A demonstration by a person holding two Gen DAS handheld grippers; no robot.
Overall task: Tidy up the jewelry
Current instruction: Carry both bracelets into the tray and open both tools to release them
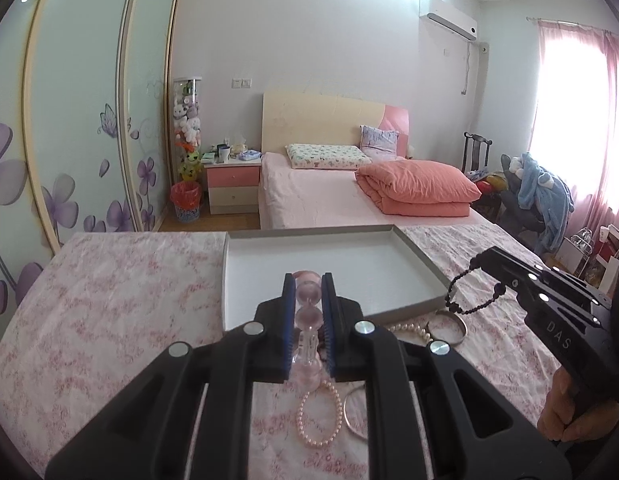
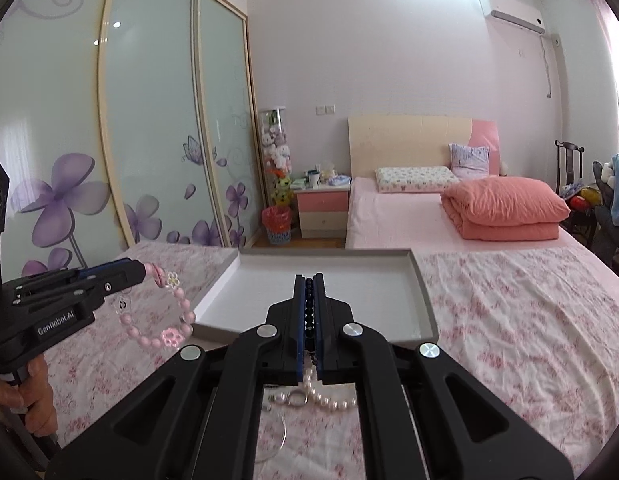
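Pink bead bracelet [image 2: 165,312] clamped in left tongs [image 1: 309,280], dark bead bracelet [image 1: 461,292] pinched in right tongs [image 2: 308,280]

Wrist views bedward, sharing tray [image 1: 419,256]

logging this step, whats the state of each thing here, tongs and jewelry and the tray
left tongs: shut on pink bead bracelet
pink bead bracelet: held, hanging above the cloth
right tongs: shut on dark bead bracelet
dark bead bracelet: held, dangling
tray: open, nothing in it
pearl strand: lying loose on the cloth
silver bangle: lying flat on the cloth near the tray
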